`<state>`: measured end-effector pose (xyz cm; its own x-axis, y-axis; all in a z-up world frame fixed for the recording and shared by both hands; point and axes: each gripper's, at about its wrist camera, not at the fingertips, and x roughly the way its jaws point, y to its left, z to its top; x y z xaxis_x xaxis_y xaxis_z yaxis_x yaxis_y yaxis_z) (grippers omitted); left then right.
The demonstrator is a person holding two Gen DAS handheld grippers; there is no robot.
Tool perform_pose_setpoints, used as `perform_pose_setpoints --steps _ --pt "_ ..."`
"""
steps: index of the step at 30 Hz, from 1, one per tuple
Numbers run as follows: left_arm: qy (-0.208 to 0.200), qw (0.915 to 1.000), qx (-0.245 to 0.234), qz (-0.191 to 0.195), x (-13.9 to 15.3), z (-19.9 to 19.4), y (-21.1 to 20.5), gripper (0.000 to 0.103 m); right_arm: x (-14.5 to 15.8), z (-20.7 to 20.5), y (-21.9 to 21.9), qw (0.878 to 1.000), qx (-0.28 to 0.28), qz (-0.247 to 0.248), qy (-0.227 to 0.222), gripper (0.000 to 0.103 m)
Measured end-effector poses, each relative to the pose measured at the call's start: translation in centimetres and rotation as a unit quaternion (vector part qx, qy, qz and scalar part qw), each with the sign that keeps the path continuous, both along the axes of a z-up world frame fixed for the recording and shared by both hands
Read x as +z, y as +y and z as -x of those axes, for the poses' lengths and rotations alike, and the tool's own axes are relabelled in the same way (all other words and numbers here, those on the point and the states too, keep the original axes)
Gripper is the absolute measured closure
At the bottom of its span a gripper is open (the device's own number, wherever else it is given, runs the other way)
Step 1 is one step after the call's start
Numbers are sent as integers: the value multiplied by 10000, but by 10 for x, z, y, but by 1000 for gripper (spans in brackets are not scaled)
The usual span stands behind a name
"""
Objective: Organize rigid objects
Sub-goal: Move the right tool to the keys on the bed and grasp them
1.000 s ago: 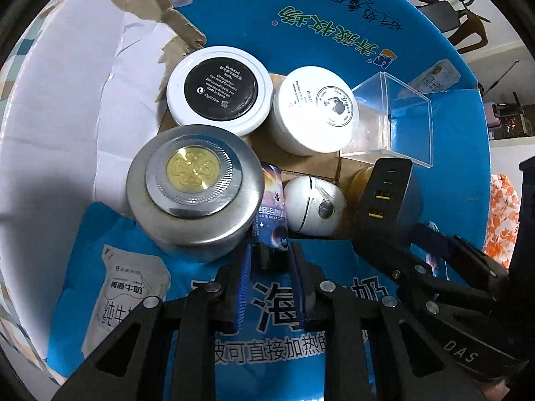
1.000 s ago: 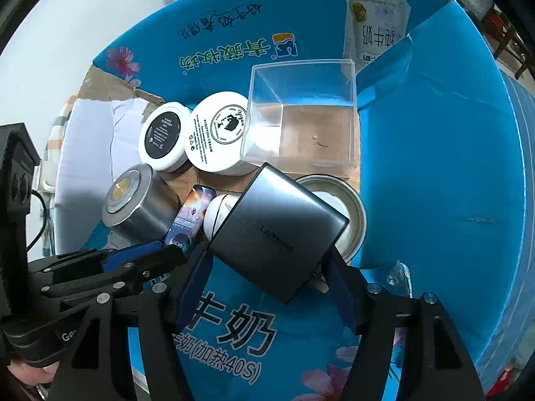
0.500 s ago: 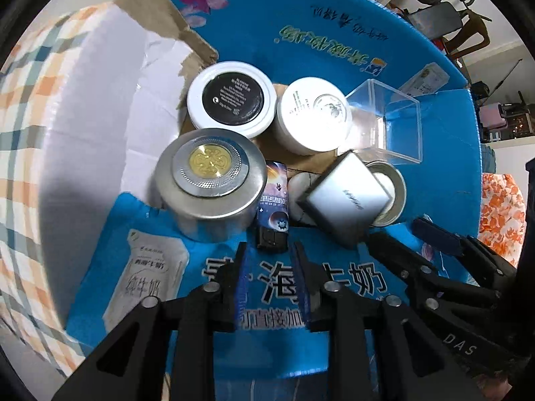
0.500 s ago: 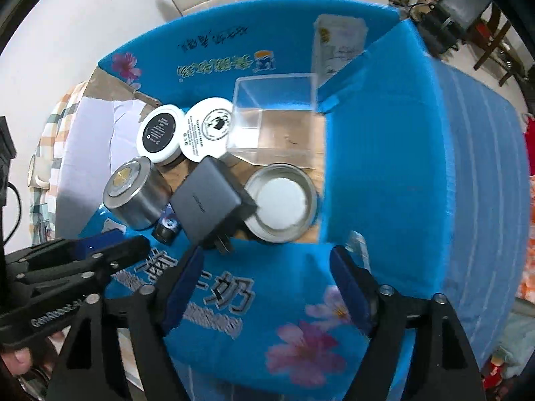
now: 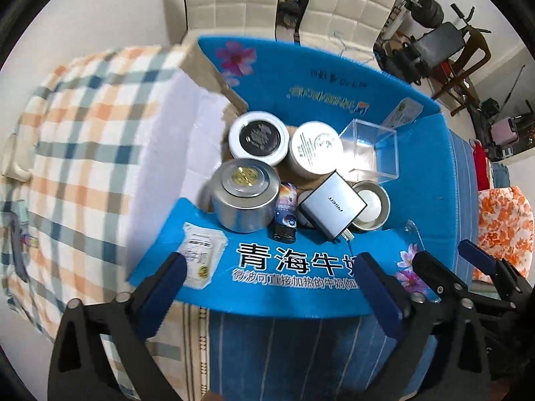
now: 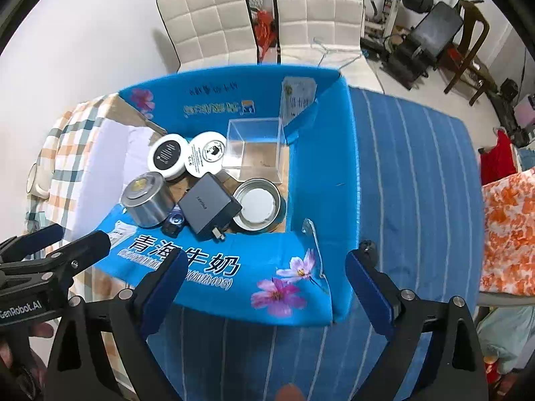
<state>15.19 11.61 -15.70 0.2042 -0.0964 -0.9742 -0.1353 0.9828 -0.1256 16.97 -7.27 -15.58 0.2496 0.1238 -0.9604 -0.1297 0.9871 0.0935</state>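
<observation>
Grey slab-shaped charger with metal prongs (image 6: pixel 209 204) lies tilted inside the blue printed cardboard box (image 6: pixel 321 173), propped over a white egg-shaped item (image 5: pixel 303 200) and touching the shallow round tin with a white lid (image 6: pixel 259 205). Beside it stand a brushed-steel cylindrical tin with a gold emblem (image 5: pixel 245 197), a small dark printed tube (image 5: pixel 285 214), a white jar with a black top (image 5: pixel 259 138), a white printed-lid jar (image 5: pixel 316 148) and a clear square plastic case (image 6: pixel 255 148). Left gripper (image 5: pixel 271 287) and right gripper (image 6: pixel 264 284) hover above the box's near flap, both spread wide and holding nothing. A plaid cloth (image 5: pixel 77 153) and a blue striped cloth (image 6: pixel 414 180) lie under the box.
</observation>
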Motion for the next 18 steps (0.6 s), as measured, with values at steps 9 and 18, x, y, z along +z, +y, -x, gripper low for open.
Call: perform_pose_setpoints --steps 9,18 --pt "-603 9975 -73 -370 54 29 -16 0 68 34 -16 9990 -89 -85 -427 6" --pt "-1202 9913 -122 -523 113 58 -26 0 125 68 -31 9968 -124 -327 -725 6"
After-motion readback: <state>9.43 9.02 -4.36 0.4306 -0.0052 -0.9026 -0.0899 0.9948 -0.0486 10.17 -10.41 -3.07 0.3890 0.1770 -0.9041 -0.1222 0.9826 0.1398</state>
